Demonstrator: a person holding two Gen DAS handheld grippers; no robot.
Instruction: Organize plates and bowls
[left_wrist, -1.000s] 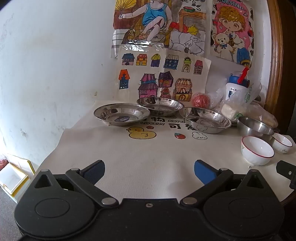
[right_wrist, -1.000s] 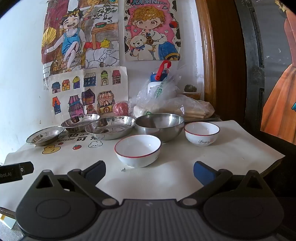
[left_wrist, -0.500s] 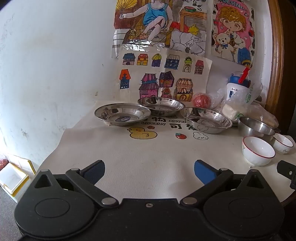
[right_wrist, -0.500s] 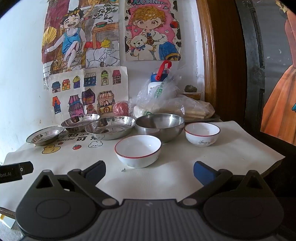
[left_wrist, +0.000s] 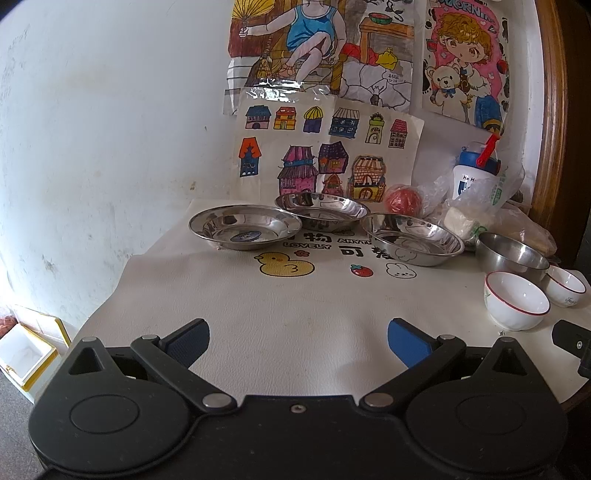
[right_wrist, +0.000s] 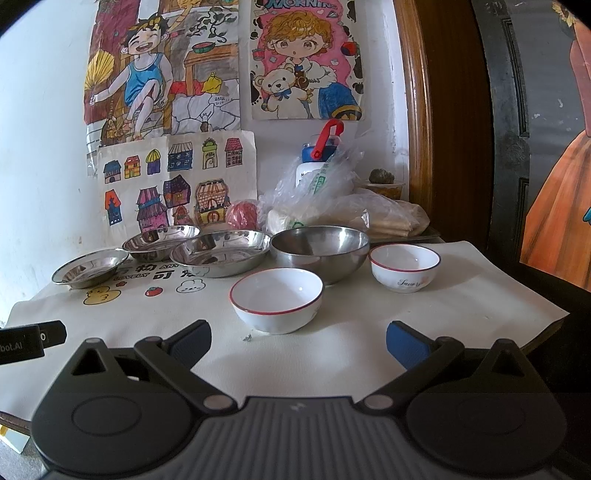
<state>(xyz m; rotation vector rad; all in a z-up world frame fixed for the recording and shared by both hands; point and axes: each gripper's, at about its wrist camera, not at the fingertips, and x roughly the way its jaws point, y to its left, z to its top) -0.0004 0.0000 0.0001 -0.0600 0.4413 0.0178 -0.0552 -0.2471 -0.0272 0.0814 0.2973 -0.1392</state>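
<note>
Three steel plates stand apart at the back of the table: a left plate, a middle plate and a right plate. A steel bowl stands right of them. A larger white red-rimmed bowl sits in front of it, a smaller white bowl to its right. My left gripper is open and empty above the near table. My right gripper is open and empty just before the larger white bowl.
A cream table mat with cartoon prints covers the table. Plastic bags, a white bottle and a red ball crowd the back right by the wall. Drawings hang on the wall. A wooden frame rises at the right. The table's right edge is close.
The left wrist view has shifted slightly, with the plates a touch further right. The right gripper has barely moved. Both stay open.
</note>
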